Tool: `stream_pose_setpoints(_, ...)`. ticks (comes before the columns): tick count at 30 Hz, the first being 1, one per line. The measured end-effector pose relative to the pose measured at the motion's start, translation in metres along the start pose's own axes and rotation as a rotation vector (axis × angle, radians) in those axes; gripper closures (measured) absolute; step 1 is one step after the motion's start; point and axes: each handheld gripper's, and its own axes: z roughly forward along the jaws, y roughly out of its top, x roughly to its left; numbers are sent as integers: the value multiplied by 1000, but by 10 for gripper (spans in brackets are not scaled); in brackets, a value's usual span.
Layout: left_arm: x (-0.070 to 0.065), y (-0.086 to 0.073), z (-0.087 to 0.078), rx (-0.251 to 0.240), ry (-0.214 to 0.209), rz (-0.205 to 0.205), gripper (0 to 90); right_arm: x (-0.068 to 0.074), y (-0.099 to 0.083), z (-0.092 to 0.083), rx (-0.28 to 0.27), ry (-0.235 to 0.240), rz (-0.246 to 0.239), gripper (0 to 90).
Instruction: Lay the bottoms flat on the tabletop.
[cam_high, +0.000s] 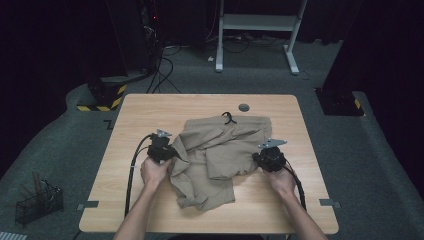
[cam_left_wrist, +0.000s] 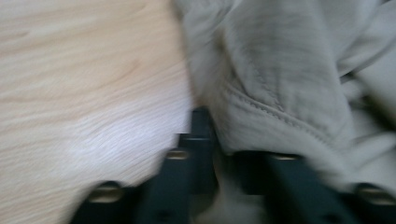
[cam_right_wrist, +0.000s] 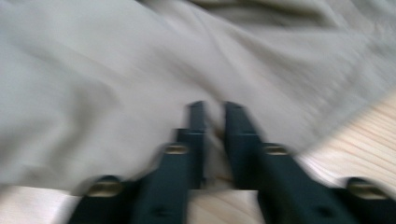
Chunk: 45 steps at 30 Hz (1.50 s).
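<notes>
A crumpled beige garment (cam_high: 220, 150) lies on the middle of the wooden table (cam_high: 150, 107), with a small black loop (cam_high: 228, 117) at its far edge. My left gripper (cam_high: 172, 152) is at the garment's left edge. In the left gripper view its jaws (cam_left_wrist: 224, 140) stand slightly apart, a seamed fold of the cloth (cam_left_wrist: 280, 93) lies over the right jaw and dips into the gap. My right gripper (cam_high: 257, 157) sits at the garment's right edge. Its jaws (cam_right_wrist: 215, 106) are a narrow gap apart over the cloth (cam_right_wrist: 116, 70), and the picture is blurred.
A grey round plug (cam_high: 244, 107) sits in the table near its far edge. On the floor at the left stands a black wire basket (cam_high: 37, 202). A white desk frame (cam_high: 255, 25) and cables lie beyond the table. Bare wood (cam_left_wrist: 70, 70) lies left of the garment.
</notes>
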Motion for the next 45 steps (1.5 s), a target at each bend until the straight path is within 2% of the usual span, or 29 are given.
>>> stream_pose_setpoints(3, -6, -3, -11, -52, -31, 0, 500, 18, 1, -4, -73, 67, -3, 621)
stream_pose_setpoints(5, -8, -7, -20, -86, -50, -11, 431, 34, 3, -1, -108, 122, -6, 567)
stream_pose_setpoints(6, -9, -10, -26, -102, -62, -15, 431, 34, 3, -1, -108, 122, -6, 536)
stream_pose_setpoints(8, -11, -14, -32, -102, -77, -15, 405, 46, 5, 5, -86, 145, -28, 508)
stream_pose_setpoints(10, -16, -18, -32, -76, -81, 8, 393, 53, 5, 14, -46, 138, -59, 512)
stream_pose_setpoints(11, -21, -22, -28, -42, -64, 35, 394, 55, 4, 18, -24, 131, -63, 527)
stream_pose_setpoints(12, -24, -24, -24, -15, -50, 41, 409, 57, 2, 24, 12, 125, -69, 595)
stream_pose_setpoints(14, -27, -27, -16, 22, -16, 58, 465, 57, 1, 27, 12, 132, -72, 698)
stream_pose_setpoints(16, -28, -31, -5, 64, -4, 58, 570, 58, 1, 26, 18, 118, -110, 806)
stream_pose_setpoints(17, -27, -31, -2, 74, -1, 59, 660, 60, 1, 26, 21, 107, -132, 854)
stream_pose_setpoints(20, -26, -30, 0, 81, 38, 77, 823, 60, 3, 24, 33, 97, -165, 871)
stream_pose_setpoints(21, -26, -29, 0, 88, 60, 103, 849, 60, 3, 24, 32, 92, -169, 872)
stream_pose_setpoints(25, -24, -26, 0, 112, 121, 152, 869, 49, 5, 5, -30, 42, -160, 872)
stream_pose_setpoints(27, -17, -26, 0, 112, 133, 131, 871, 34, 5, -8, -54, -1, -146, 871)
stream_pose_setpoints(29, -10, -26, -1, 109, 144, 109, 871, 18, 3, -15, -48, -45, -133, 872)
stream_pose_setpoints(32, -3, -25, -2, 91, 120, 75, 870, -11, -5, -19, -34, -69, -67, 872)
stream_pose_setpoints(35, -10, -24, -1, 80, 120, 92, 850, -18, -9, -13, -9, -94, -54, 855)
stream_pose_setpoints(36, -12, -24, -3, 63, 106, 90, 690, -16, -9, -12, 0, -92, -54, 811)
stream_pose_setpoints(37, -14, -23, -7, 41, 91, 88, 690, -12, -10, -13, -14, -87, -52, 728)
stream_pose_setpoints(40, -20, -19, -24, -39, 37, 81, 493, 2, -7, -27, -114, -11, -10, 590)
stream_pose_setpoints(41, -23, -17, -30, -54, 16, 82, 493, 2, -7, -27, -114, -11, -10, 590)
stream_pose_setpoints(42, -26, -14, -33, -55, -18, 85, 447, 12, -3, -28, -127, 27, -11, 556)
stream_pose_setpoints(43, -28, -12, -33, -52, -34, 83, 447, 12, -3, -28, -127, 27, -11, 556)
stream_pose_setpoints(45, -31, -9, -27, -12, -48, 85, 436, 21, 0, -18, -87, 17, -48, 548)
